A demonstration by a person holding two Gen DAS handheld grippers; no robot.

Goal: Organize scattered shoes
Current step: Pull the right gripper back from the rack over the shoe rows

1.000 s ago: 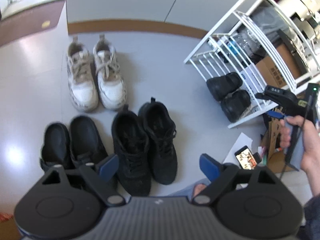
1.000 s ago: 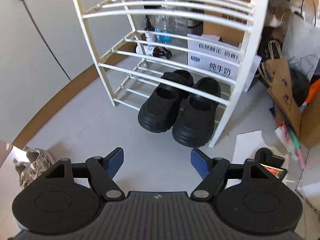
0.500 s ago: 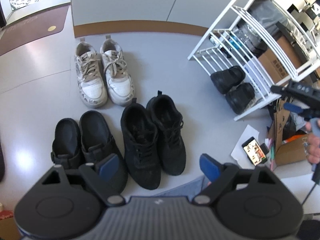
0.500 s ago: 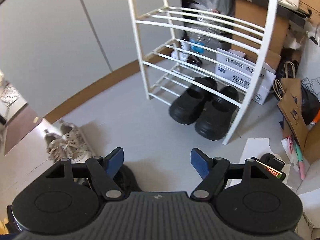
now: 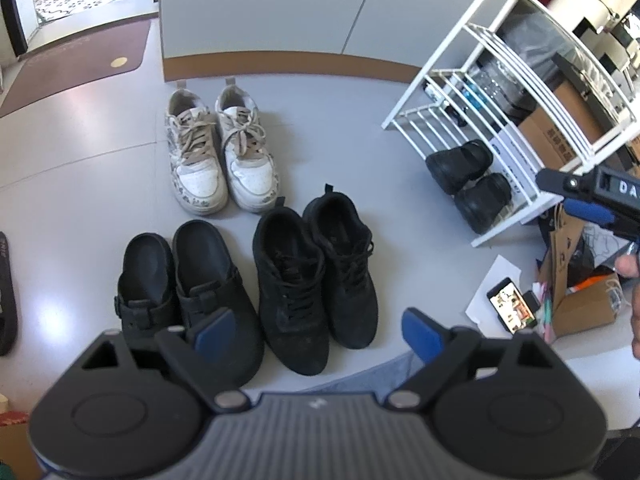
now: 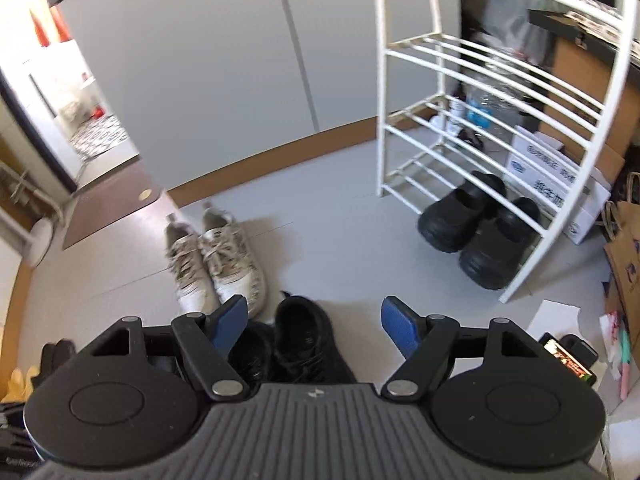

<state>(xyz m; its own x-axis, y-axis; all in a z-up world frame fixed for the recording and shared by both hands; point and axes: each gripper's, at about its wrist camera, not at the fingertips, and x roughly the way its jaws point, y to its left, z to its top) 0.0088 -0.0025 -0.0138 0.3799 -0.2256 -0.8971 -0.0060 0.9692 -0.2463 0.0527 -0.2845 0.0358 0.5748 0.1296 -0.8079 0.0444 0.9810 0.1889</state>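
— Looking down my left camera, I see three pairs lined up on the grey floor [image 5: 360,120]. White sneakers [image 5: 220,160] sit nearest the wall, toes toward me. In front of them, black clogs [image 5: 188,280] on the left and black laced shoes [image 5: 316,276] on the right, each pair side by side and touching or nearly so.

— And the grippers?

— My left gripper [image 5: 316,334] hangs above the clogs and laced shoes, blue pads spread wide, nothing between them. My right gripper [image 6: 314,324] is also apart and empty; through it I see the laced shoes [image 6: 304,336] just below and the sneakers [image 6: 216,256] beyond. In the left view the right gripper [image 5: 576,196] shows at the far right edge, with part of a hand [image 5: 632,280] under it.

— The fourth pair?

— Chunky black shoes [image 6: 480,232] stand on the floor at the bottom of the white rack [image 6: 520,92], toes poking out past its front. They sit side by side, touching. The left view shows them [image 5: 468,180] well apart from the other three pairs.

— Anything else around?

— Behind the rack, cardboard boxes [image 5: 556,136] and a water bottle [image 6: 480,108]. Right of it, a paper bag [image 6: 624,248], a sheet of paper [image 5: 492,288] and a phone [image 5: 510,306] with its screen lit. A brown mat [image 5: 80,64] lies far left by a doorway. The right picture is slightly blurred.
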